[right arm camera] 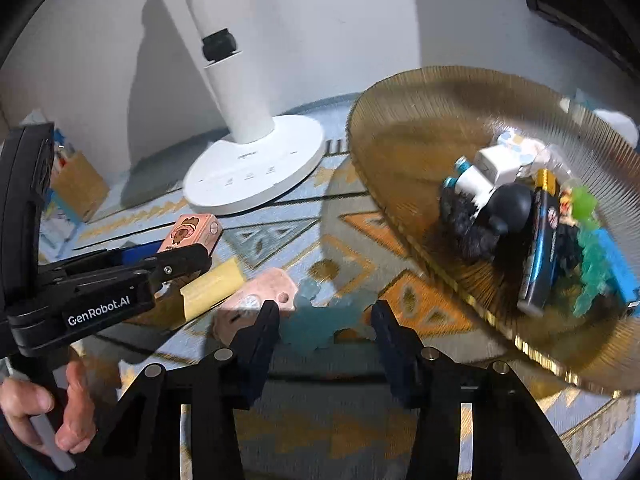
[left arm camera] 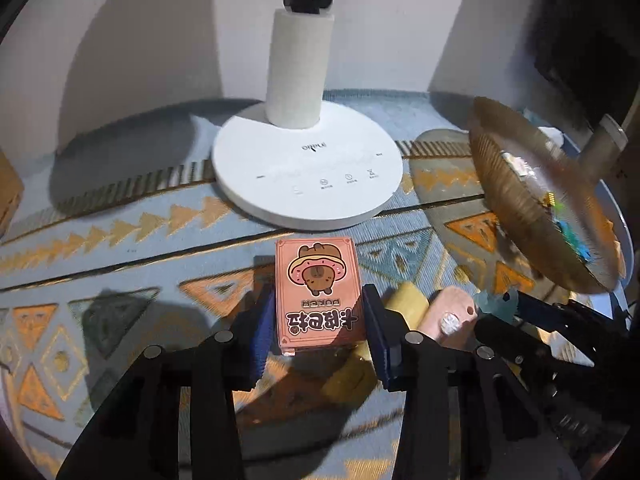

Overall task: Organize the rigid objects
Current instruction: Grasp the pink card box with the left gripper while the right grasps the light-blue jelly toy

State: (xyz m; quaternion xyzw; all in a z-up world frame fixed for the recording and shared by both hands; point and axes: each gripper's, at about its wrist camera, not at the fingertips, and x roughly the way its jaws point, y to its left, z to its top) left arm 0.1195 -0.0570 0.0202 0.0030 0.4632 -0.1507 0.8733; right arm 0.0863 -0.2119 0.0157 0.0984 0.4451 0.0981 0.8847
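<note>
The left gripper (left arm camera: 318, 330) had its blue pads pressed against both sides of a pink poker card box (left arm camera: 320, 292), gripping it above the patterned tablecloth (left arm camera: 120, 248). The right gripper (right arm camera: 325, 330) stood over a translucent teal toy (right arm camera: 316, 320) that lay between its fingers; whether the pads pressed on it could not be told. Just beside the card box lay a yellow block (right arm camera: 212, 286) and a pink flat piece (right arm camera: 260, 294), touching each other. A white lamp base (left arm camera: 308, 164) stood toward the tablecloth's far edge. At the right edge, a ribbed amber plate (right arm camera: 400, 140) held a black-and-white figure (right arm camera: 492, 196), a dark card pack (right arm camera: 542, 248) and a green translucent toy (right arm camera: 588, 264).
</note>
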